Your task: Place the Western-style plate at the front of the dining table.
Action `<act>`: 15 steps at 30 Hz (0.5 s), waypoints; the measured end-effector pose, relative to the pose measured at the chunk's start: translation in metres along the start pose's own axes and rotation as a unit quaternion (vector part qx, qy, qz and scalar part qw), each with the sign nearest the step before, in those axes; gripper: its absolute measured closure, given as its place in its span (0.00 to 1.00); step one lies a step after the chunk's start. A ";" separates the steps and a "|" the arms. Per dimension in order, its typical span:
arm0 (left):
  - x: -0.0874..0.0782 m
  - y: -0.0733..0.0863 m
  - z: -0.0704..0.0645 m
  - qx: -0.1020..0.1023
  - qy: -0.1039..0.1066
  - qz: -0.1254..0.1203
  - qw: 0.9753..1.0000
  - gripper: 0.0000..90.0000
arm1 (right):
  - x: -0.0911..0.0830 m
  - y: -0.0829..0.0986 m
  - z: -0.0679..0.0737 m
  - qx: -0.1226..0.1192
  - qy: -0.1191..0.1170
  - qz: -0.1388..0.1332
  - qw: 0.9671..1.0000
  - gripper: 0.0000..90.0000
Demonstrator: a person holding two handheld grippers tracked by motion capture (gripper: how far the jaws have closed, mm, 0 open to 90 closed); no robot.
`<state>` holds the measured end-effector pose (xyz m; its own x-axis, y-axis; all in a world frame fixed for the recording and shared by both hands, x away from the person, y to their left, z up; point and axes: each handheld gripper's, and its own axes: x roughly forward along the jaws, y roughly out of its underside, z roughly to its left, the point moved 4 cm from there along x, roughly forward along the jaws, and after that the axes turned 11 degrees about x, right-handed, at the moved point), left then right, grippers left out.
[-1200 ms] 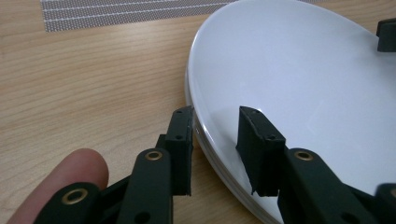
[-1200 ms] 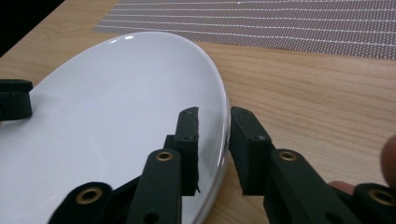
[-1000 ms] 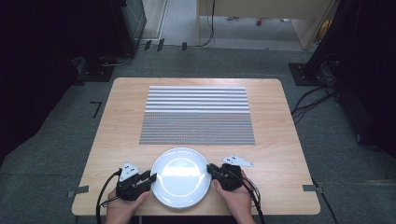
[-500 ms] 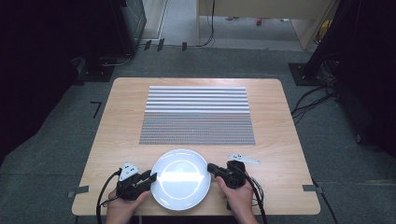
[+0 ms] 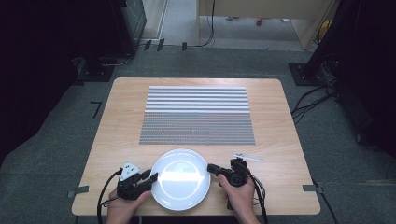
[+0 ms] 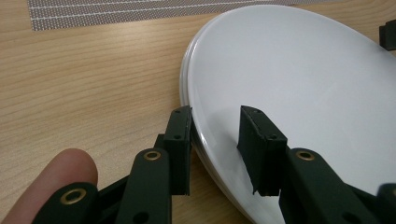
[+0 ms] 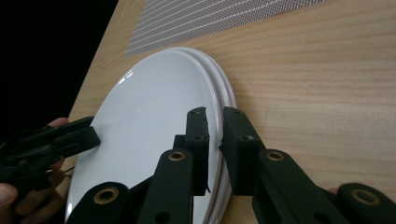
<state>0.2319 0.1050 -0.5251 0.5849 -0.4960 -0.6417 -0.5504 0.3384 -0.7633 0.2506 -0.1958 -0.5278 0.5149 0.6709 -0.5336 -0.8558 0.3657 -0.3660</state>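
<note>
Left gripper (image 5: 150,178) sits at the plate's 9 o'clock in the high view, right gripper (image 5: 213,168) at about 3 o'clock. The white plate (image 5: 180,178) lies at the near edge of the wooden table (image 5: 275,121), at 6 o'clock from the striped grey mat (image 5: 197,115) that covers the table's middle.

Left gripper view: jaws spread apart and straddling the plate's rim (image 6: 189,116) — one jaw outside over bare wood, the other over the plate's face, a clear gap at the inner jaw. Released, not pinching. A fingertip (image 6: 53,179) shows at 8 o'clock.

Right gripper view: jaws drawn close on the rim (image 7: 217,116), one on each side, only a thin slit between them — clenched on the plate.

Both gripper views show what the high view does not: a doubled rim line, so two plates seem stacked; the high view reads as a single disc. The right gripper view also catches the other gripper (image 7: 70,140) at 9 o'clock across the plate. The high view alone shows a small pale flat piece (image 5: 248,157) at 1 o'clock from the right gripper.

Plate surface bare, glossy.
</note>
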 end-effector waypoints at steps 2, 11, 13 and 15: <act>-0.001 0.000 0.001 -0.002 0.003 -0.001 1.000 0.74 | -0.004 -0.001 -0.002 0.016 -0.013 0.012 1.000 0.91; -0.004 0.002 0.002 -0.005 0.010 0.002 1.000 0.76 | -0.013 0.012 -0.003 0.009 -0.008 0.035 0.999 0.91; -0.004 0.002 0.002 -0.005 0.010 0.002 1.000 0.76 | -0.011 0.013 -0.003 0.004 -0.003 0.033 0.999 0.91; -0.005 0.002 0.002 -0.005 0.011 0.002 1.000 0.76 | -0.010 0.012 -0.003 0.008 -0.004 0.032 0.999 0.91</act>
<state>0.2296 0.1095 -0.5237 0.5692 -0.5127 -0.6427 -0.5590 0.3318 -0.7599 0.2349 -0.2004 -0.5293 0.4583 0.6983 -0.5498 -0.8879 0.3315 -0.3190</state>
